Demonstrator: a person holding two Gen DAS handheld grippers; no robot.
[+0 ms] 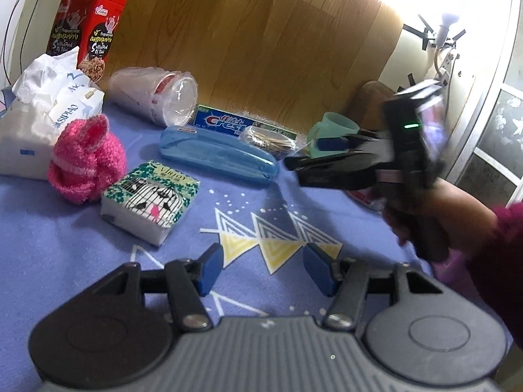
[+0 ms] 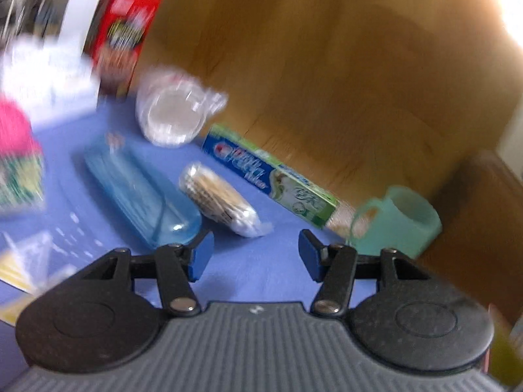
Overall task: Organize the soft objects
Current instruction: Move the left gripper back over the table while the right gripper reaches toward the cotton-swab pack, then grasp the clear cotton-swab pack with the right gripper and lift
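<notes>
A fuzzy pink sock bundle [image 1: 86,160] lies on the blue cloth at the left, next to a tissue pack with a birdcage print [image 1: 150,201]. A white plastic bag of soft goods [image 1: 45,111] sits behind them. My left gripper [image 1: 263,268] is open and empty, low over the cloth in front of these. My right gripper [image 2: 255,254] is open and empty; in the left wrist view it hovers at the right [image 1: 327,160], above the cloth near the teal cup [image 1: 336,130]. The right wrist view is blurred; the pink bundle [image 2: 14,127] shows at its left edge.
A blue glasses case [image 1: 219,155], a Crest toothpaste box [image 1: 235,124], a bag of cotton swabs [image 1: 271,140], a sleeve of plastic cups [image 1: 153,94] and a red tin [image 1: 86,32] stand along the back. A wooden headboard [image 1: 261,32] rises behind.
</notes>
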